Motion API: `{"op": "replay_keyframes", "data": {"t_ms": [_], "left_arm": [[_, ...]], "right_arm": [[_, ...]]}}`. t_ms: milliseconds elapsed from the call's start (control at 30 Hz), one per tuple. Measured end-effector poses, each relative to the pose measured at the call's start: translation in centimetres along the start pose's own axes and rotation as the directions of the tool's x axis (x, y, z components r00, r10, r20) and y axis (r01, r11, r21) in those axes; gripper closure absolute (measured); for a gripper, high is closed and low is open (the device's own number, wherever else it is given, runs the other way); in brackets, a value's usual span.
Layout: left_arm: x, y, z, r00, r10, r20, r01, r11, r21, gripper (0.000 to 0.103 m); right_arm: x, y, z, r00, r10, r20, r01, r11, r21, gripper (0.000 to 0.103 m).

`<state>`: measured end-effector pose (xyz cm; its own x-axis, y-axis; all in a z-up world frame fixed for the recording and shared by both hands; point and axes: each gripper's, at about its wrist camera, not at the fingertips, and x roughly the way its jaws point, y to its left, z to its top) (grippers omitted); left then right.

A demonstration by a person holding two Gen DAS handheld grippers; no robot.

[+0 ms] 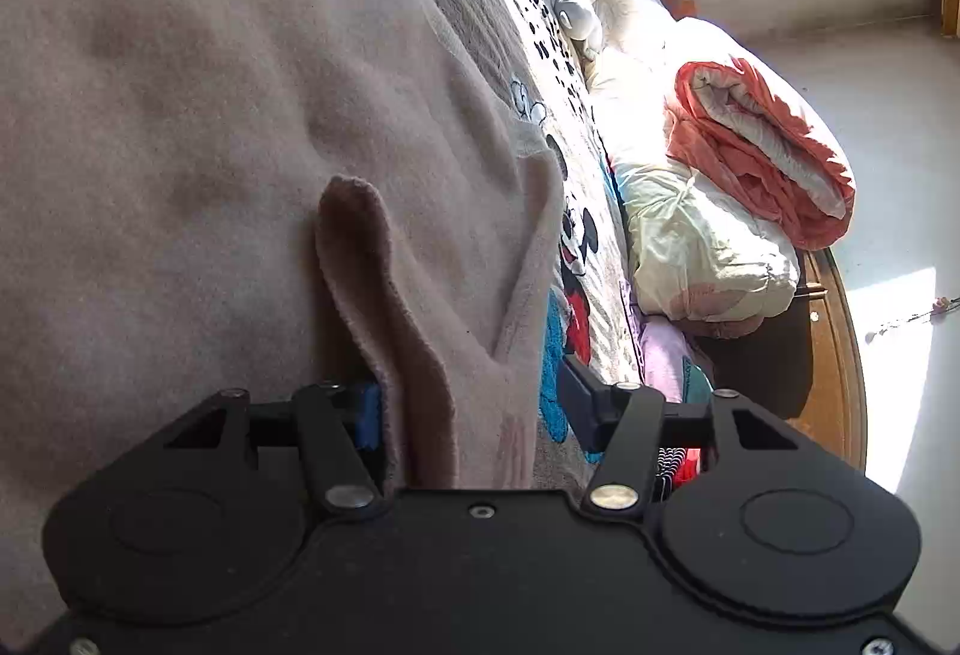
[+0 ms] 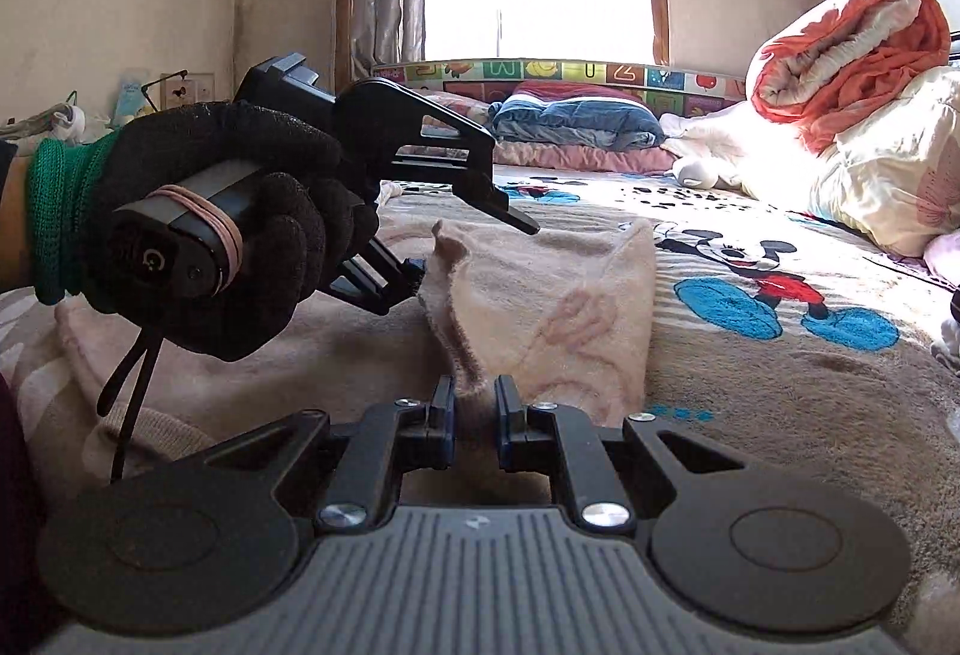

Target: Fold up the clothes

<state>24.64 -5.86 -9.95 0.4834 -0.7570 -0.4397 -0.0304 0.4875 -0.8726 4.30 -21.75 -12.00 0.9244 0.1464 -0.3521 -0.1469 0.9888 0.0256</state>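
Observation:
A pale pink fleece garment (image 1: pixel 210 127) lies spread on the bed; it also shows in the right wrist view (image 2: pixel 540 307). My left gripper (image 1: pixel 468 403) is open, its jaws wide apart around a raised fold of the garment's edge (image 1: pixel 384 295). In the right wrist view the left gripper (image 2: pixel 474 241) is held by a black-gloved hand (image 2: pixel 198 229), just above that same fold. My right gripper (image 2: pixel 474 415) is shut on a bunched part of the garment's hem, pinched between its blue pads (image 2: pixel 447 415).
The bed has a cartoon-mouse sheet (image 2: pixel 780 295). A rolled orange quilt (image 2: pixel 852 55) rests on white bedding (image 2: pixel 888 175) at the right. Pillows (image 2: pixel 570 121) lie by the window. The wooden bed frame (image 1: pixel 840 355) and floor show in the left wrist view.

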Motion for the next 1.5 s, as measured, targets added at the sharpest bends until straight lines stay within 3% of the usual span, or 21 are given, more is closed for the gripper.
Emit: {"op": "replay_keyframes", "data": {"t_ms": [100, 167, 233, 367, 533, 733, 833, 900, 1267, 1400, 1500], "left_arm": [[-0.4, -1.7, -0.4, 1.000, 0.016, 0.019, -0.018, 0.992, 0.121, 0.050], [-0.7, -2.9, -0.7, 0.999, 0.025, 0.033, -0.031, 0.979, 0.201, 0.081], [-1.0, -4.0, -0.9, 0.998, 0.032, 0.048, -0.044, 0.959, 0.279, 0.099], [-1.5, -6.3, -1.5, 0.996, 0.044, 0.078, -0.074, 0.900, 0.429, 0.099], [-2.3, -9.0, -2.1, 0.992, 0.051, 0.119, -0.112, 0.796, 0.595, 0.100], [-4.4, -9.0, -1.8, 0.985, 0.024, 0.172, -0.132, 0.743, 0.656, 0.100], [-5.3, -7.7, -1.2, 0.978, 0.038, 0.207, -0.168, 0.734, 0.658, 0.100], [-6.0, -6.5, -0.6, 0.976, 0.025, 0.218, -0.160, 0.758, 0.632, 0.100], [-8.7, -1.7, 2.0, 0.967, 0.011, 0.256, -0.159, 0.808, 0.568, 0.100], [-9.3, -1.1, 2.6, 0.966, 0.008, 0.258, -0.160, 0.802, 0.576, 0.100], [-9.4, 0.1, 2.9, 0.967, 0.034, 0.252, -0.172, 0.816, 0.552, 0.100]], "right_arm": [[0.1, 0.4, -0.1, 1.000, 0.001, -0.009, -0.002, 1.000, -0.014, 0.088], [0.1, 0.5, -0.2, 1.000, 0.002, -0.014, -0.003, 1.000, -0.015, 0.088], [0.1, 0.5, -0.1, 1.000, 0.002, -0.015, -0.002, 1.000, -0.014, 0.089], [-0.4, 0.5, 0.3, 1.000, -0.002, 0.008, 0.003, 1.000, -0.012, 0.089], [-1.2, 0.8, 1.0, 0.999, 0.008, 0.049, -0.007, 1.000, -0.016, 0.089], [-1.5, 2.2, 2.2, 0.995, 0.053, 0.083, -0.050, 0.998, -0.039, 0.089], [-0.5, 3.5, 2.3, 0.995, 0.082, 0.064, -0.079, 0.995, -0.056, 0.089], [0.0, 4.3, 2.3, 0.994, 0.099, 0.055, -0.095, 0.993, -0.069, 0.089], [1.8, 8.5, 2.4, 0.987, 0.160, 0.000, -0.158, 0.976, -0.149, 0.089], [2.7, 9.7, 2.8, 0.984, 0.177, -0.016, -0.177, 0.970, -0.169, 0.089], [3.0, 10.4, 2.7, 0.982, 0.183, -0.034, -0.186, 0.966, -0.178, 0.089]]}}
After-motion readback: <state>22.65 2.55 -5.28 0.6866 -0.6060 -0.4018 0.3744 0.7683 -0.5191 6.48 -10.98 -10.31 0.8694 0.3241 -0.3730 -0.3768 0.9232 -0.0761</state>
